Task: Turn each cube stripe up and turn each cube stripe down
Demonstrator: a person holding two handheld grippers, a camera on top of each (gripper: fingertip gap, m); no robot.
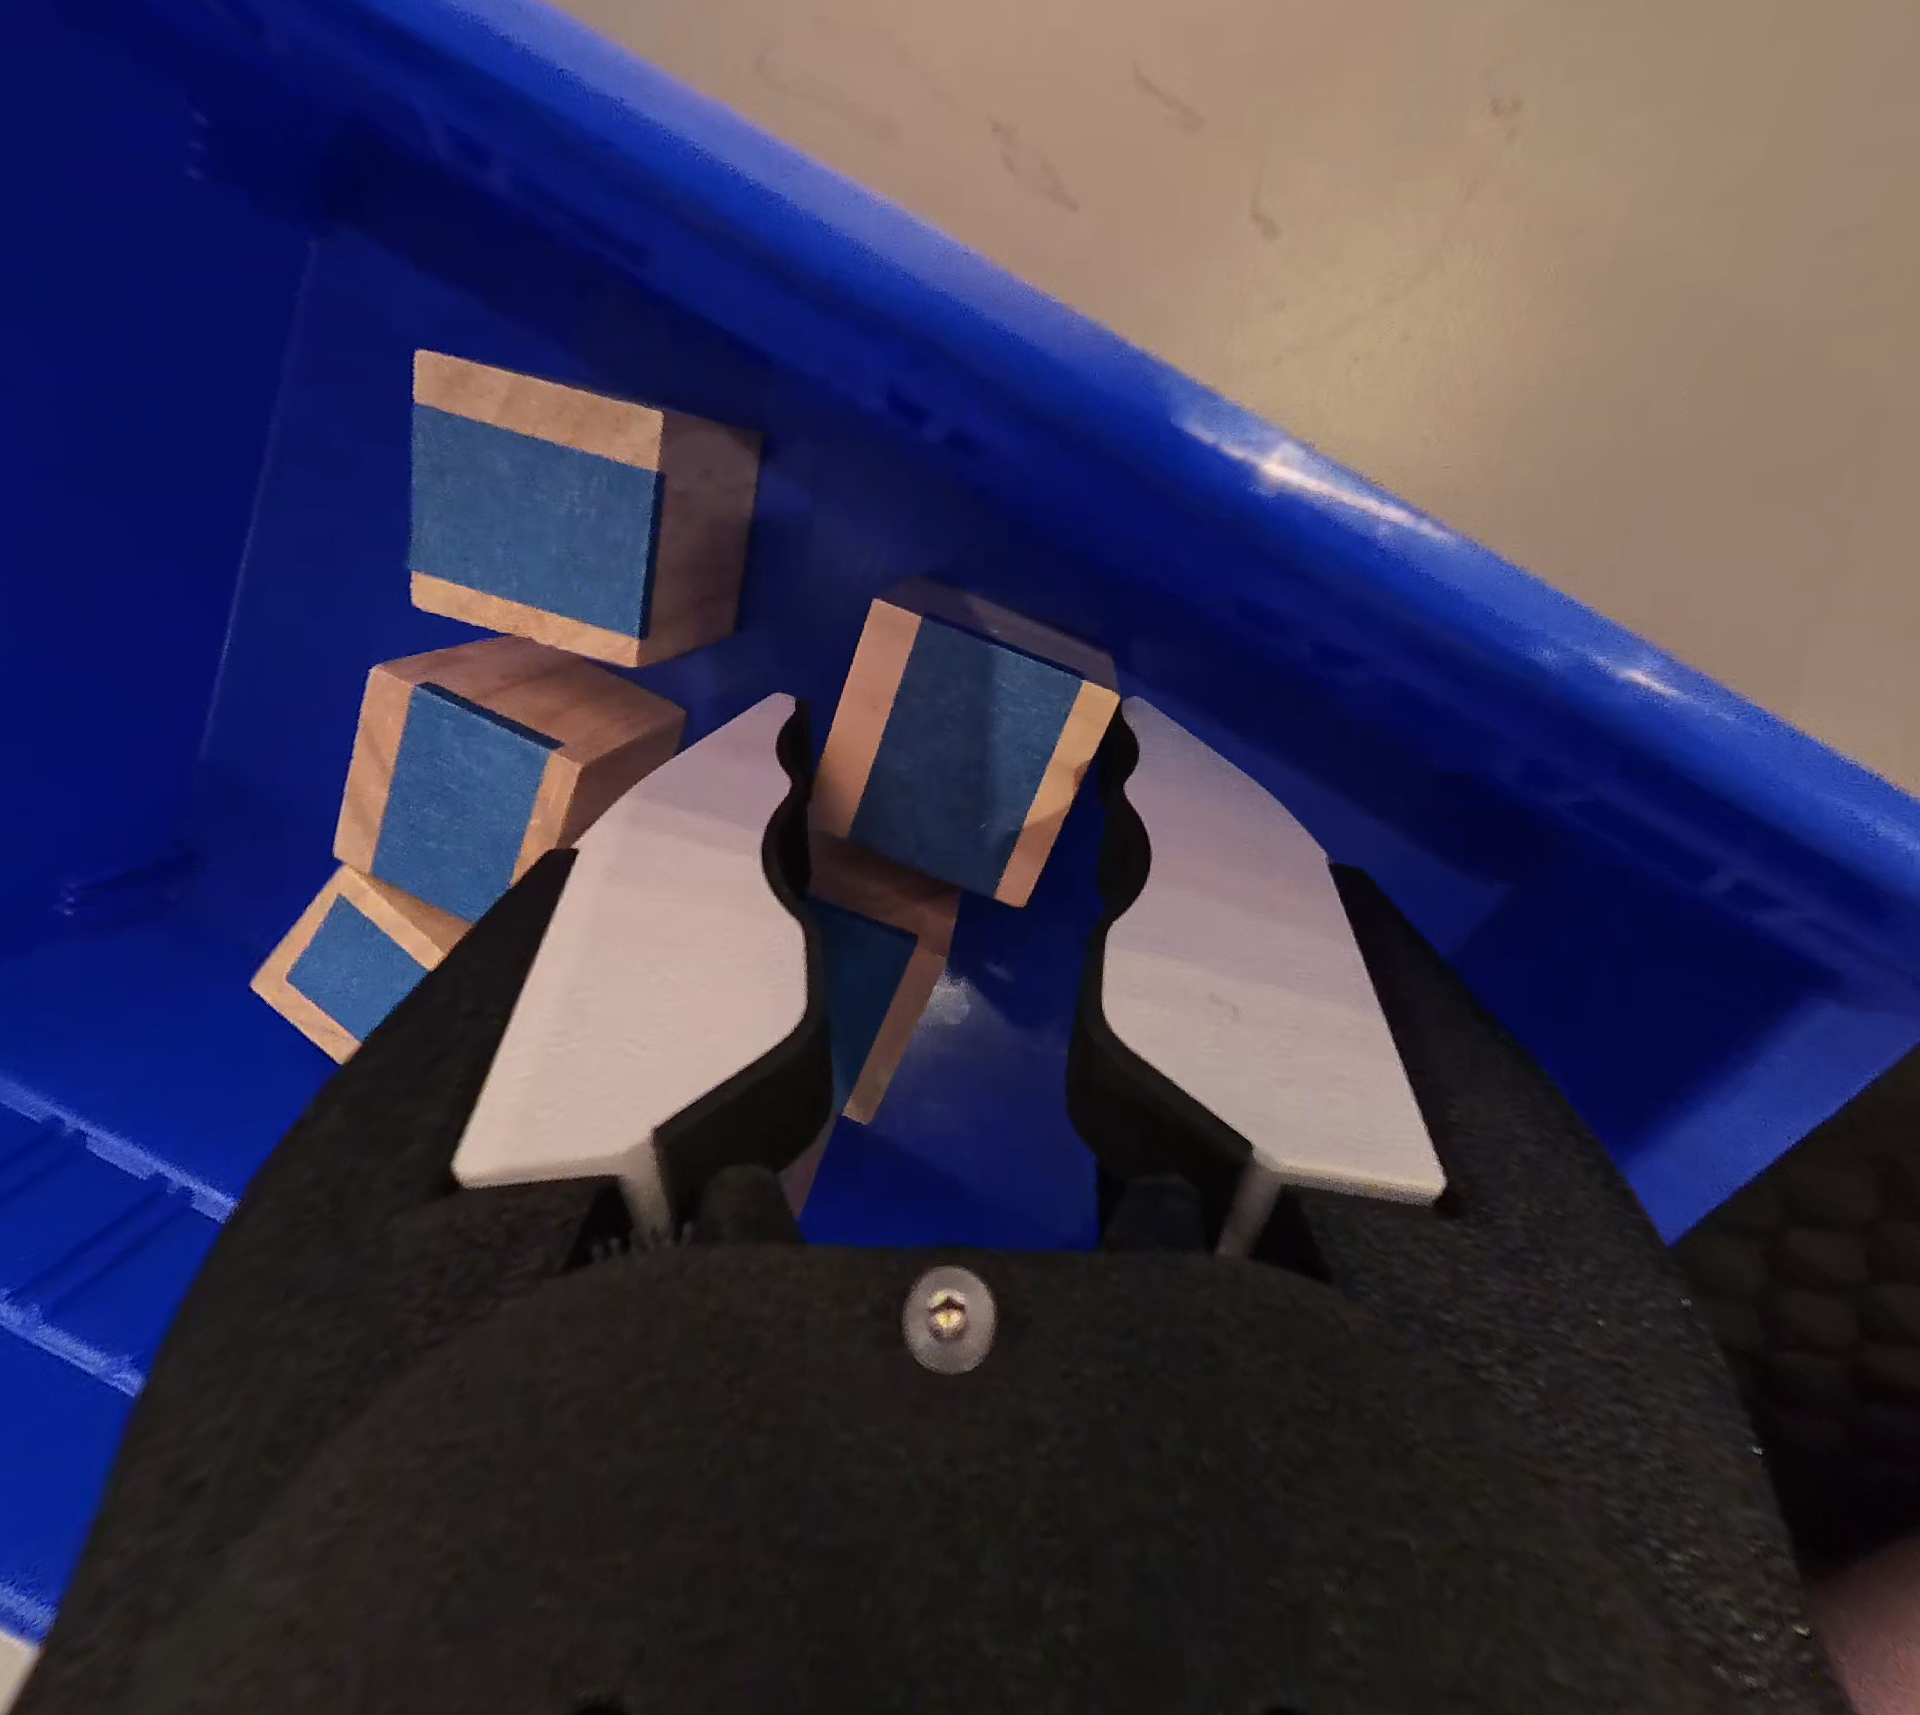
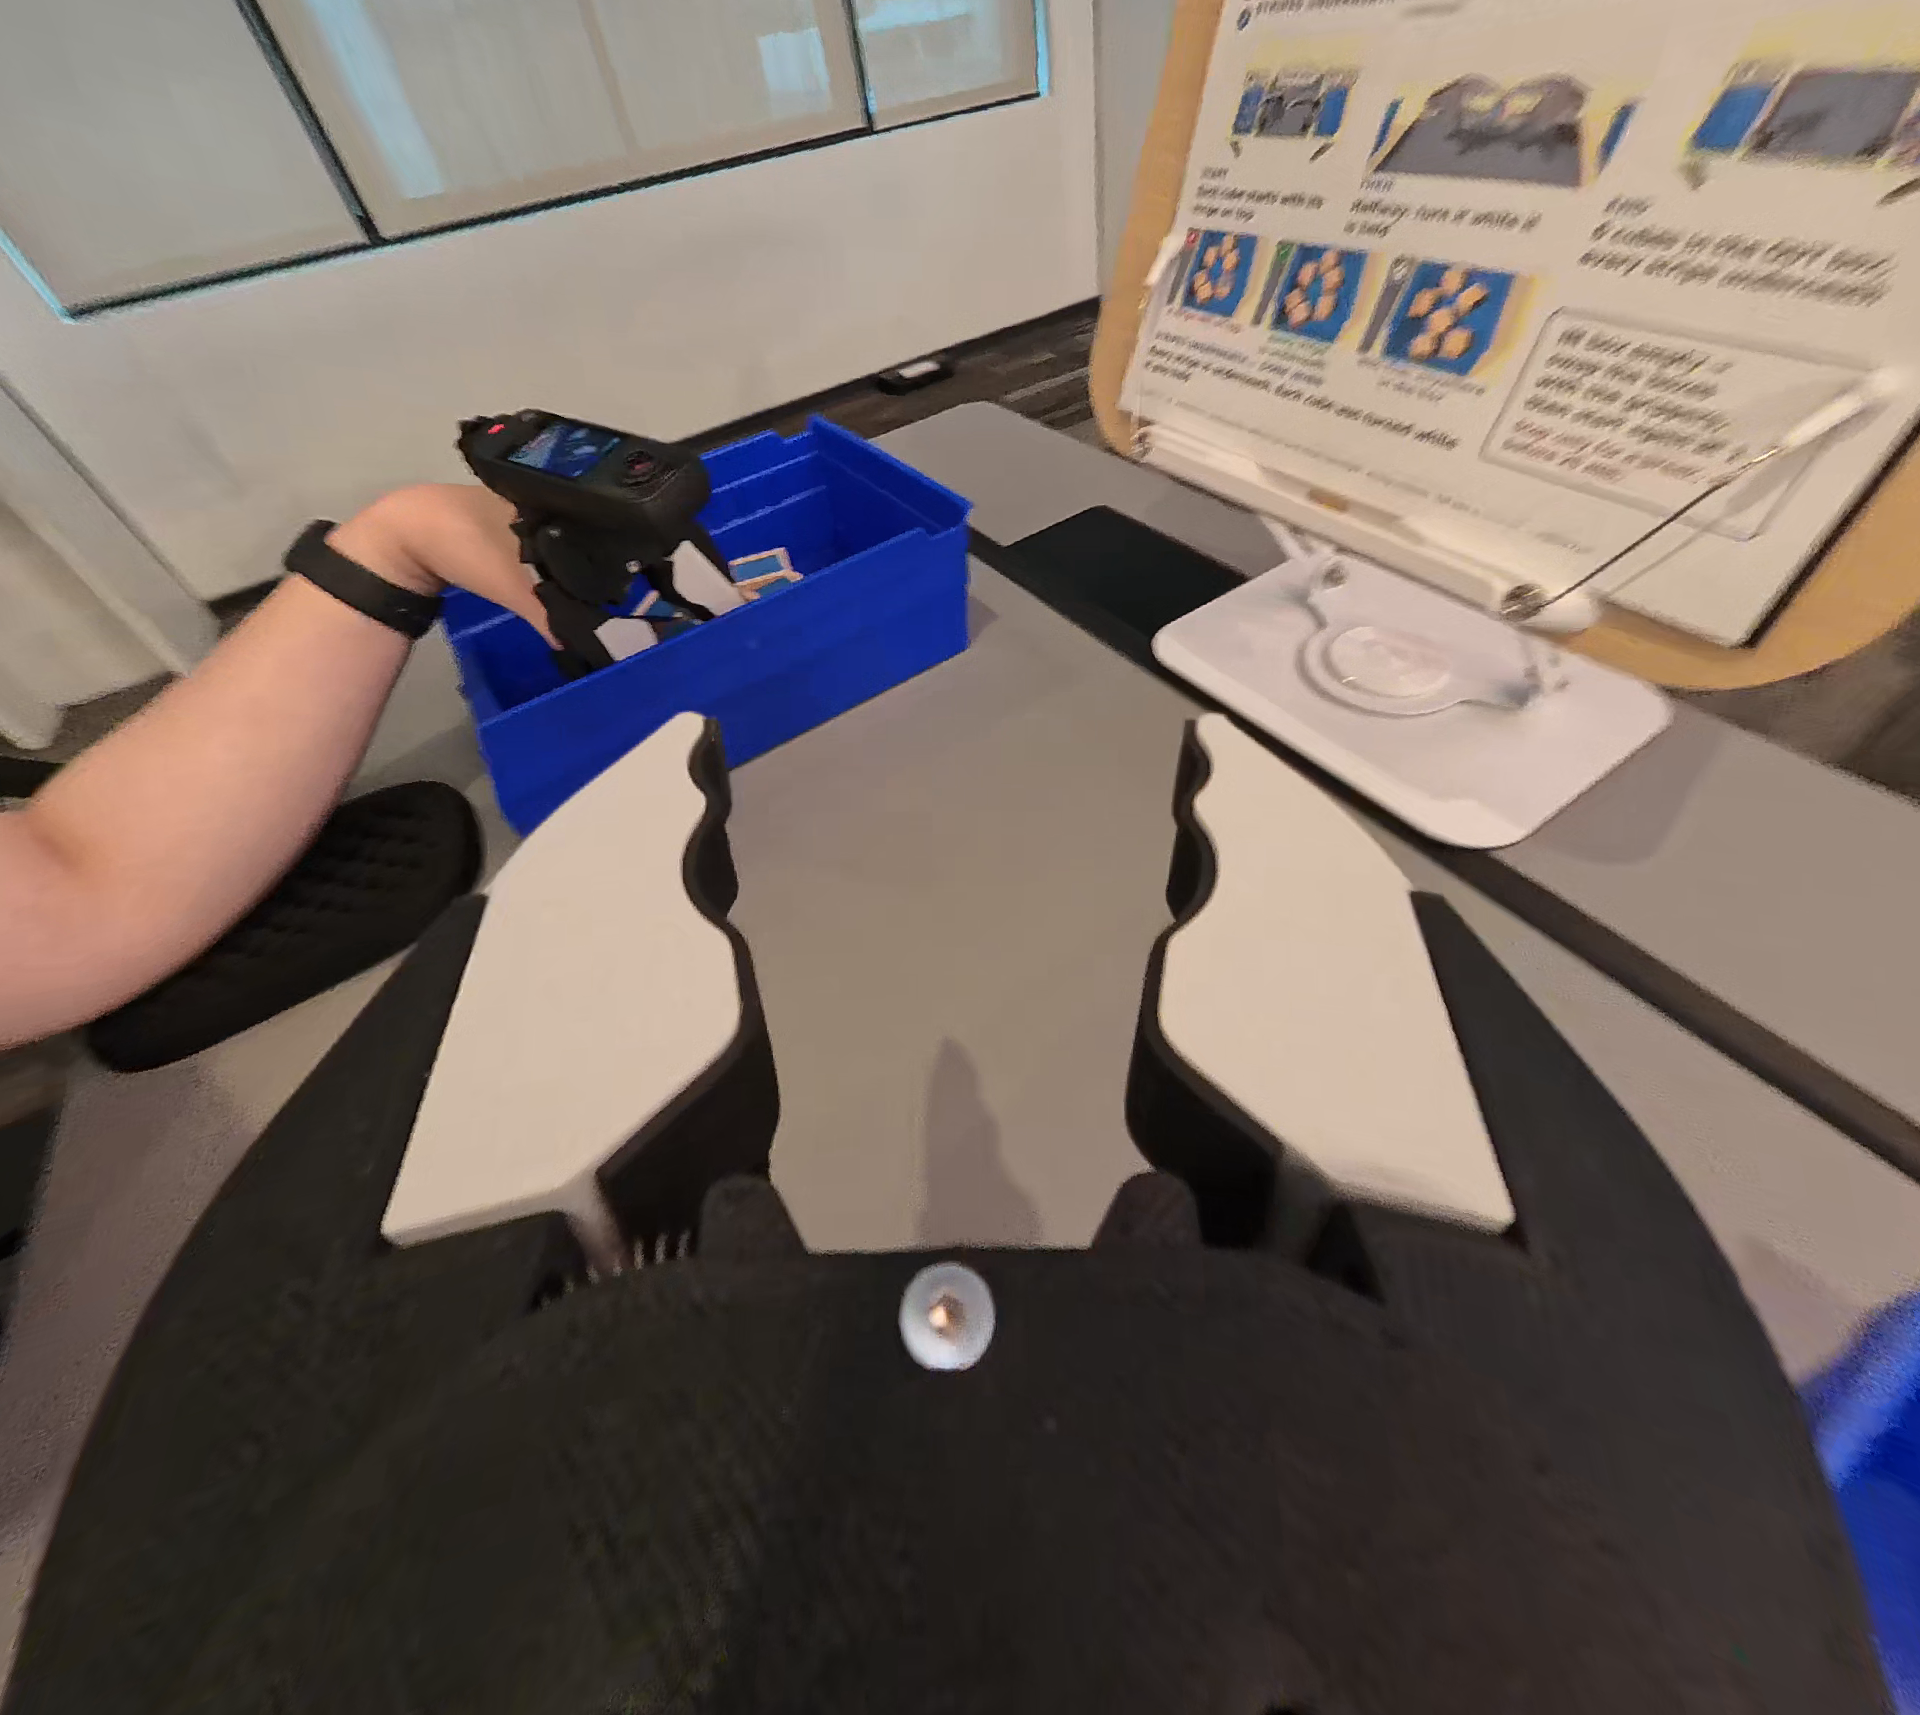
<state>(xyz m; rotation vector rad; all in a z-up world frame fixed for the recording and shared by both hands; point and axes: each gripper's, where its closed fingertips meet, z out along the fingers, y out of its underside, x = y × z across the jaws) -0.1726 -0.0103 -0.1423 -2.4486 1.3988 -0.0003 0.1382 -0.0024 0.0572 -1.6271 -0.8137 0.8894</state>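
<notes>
In the left wrist view my left gripper (image 1: 956, 709) reaches into a blue bin (image 1: 1039, 439). It is shut on a wooden cube (image 1: 966, 751) with a blue stripe facing the camera. Both pads touch its sides, and it sits tilted above another cube (image 1: 883, 969). Three more striped cubes (image 1: 540, 512) (image 1: 468, 782) (image 1: 343, 969) lie to the left in the bin. In the right wrist view my right gripper (image 2: 951, 772) is open and empty above the grey table (image 2: 987, 886). The bin (image 2: 790, 657) and the left gripper (image 2: 686, 605) show farther off at the left.
A document stand with an instruction sheet (image 2: 1507, 211) on a white base (image 2: 1403, 699) stands at the right. A black mat (image 2: 1122, 569) lies behind the bin. A person's arm (image 2: 208, 730) and a black cushion (image 2: 312, 907) are at the left.
</notes>
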